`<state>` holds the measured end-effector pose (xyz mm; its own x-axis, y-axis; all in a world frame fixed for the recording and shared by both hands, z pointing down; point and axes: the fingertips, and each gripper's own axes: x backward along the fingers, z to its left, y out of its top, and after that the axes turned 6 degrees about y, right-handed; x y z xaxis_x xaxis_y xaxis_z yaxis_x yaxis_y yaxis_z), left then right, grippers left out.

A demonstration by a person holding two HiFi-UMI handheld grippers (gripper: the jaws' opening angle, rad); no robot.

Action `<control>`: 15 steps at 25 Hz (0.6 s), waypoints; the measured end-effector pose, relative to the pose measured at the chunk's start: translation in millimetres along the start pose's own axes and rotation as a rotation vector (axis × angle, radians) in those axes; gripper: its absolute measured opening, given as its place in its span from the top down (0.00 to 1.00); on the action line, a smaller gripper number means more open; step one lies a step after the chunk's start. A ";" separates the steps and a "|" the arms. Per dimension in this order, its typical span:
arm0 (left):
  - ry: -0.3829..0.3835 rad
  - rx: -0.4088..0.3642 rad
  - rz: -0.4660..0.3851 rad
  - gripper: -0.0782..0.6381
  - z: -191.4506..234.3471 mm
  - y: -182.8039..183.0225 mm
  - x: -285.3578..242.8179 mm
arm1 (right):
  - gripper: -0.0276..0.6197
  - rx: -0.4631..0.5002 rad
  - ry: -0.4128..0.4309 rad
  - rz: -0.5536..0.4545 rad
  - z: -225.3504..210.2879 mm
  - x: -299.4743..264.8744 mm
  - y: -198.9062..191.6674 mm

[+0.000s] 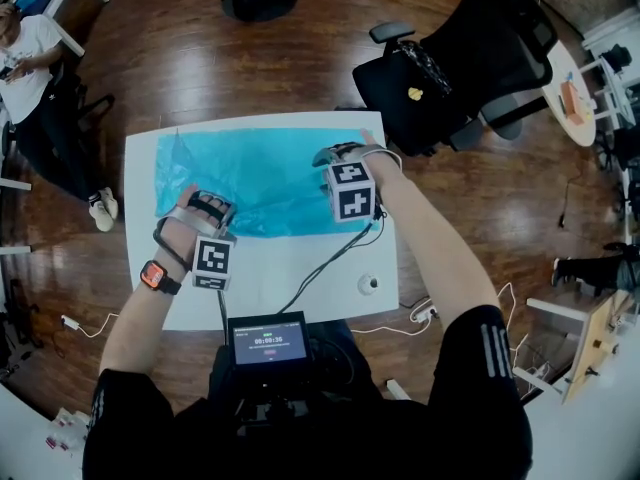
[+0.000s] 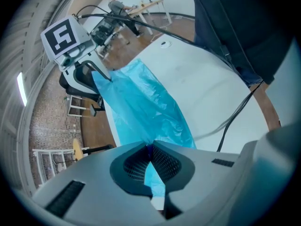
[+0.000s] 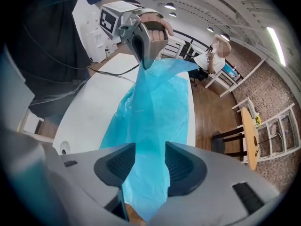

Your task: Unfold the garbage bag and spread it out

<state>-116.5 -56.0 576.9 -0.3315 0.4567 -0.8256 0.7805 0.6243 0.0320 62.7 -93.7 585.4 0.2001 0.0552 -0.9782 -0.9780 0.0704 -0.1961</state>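
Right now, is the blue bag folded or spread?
Mostly spread: the blue garbage bag lies wide across the white table, its edge pinched by the left hand-held gripper.

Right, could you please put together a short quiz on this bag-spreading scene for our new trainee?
1. True or false: the left gripper is shut on the garbage bag.
2. Pick one. The right gripper has its jaws: A) pressed together; B) apart, with the blue film running between them; C) apart, with nothing between them.
3. On what surface does most of the bag lie?

Key:
1. True. Its jaws pinch a fold of the blue film.
2. B.
3. The white table.
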 end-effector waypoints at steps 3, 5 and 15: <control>0.011 0.000 0.014 0.89 -2.4 -3.9 -2.1 | 0.81 0.010 -0.021 0.023 0.7 -1.2 -3.9; 0.018 -0.013 0.035 0.89 -5.6 -10.1 -5.3 | 0.90 0.014 -0.050 0.031 0.6 0.8 -4.4; 0.023 0.177 0.014 0.89 -9.0 -18.9 -6.0 | 0.93 -0.055 -0.169 -0.007 9.1 20.3 3.8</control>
<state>-134.0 -64.8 586.3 -0.3304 0.4803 -0.8125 0.8656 0.4973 -0.0580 63.6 -83.2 565.4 0.2089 0.2218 -0.9525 -0.9775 0.0172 -0.2104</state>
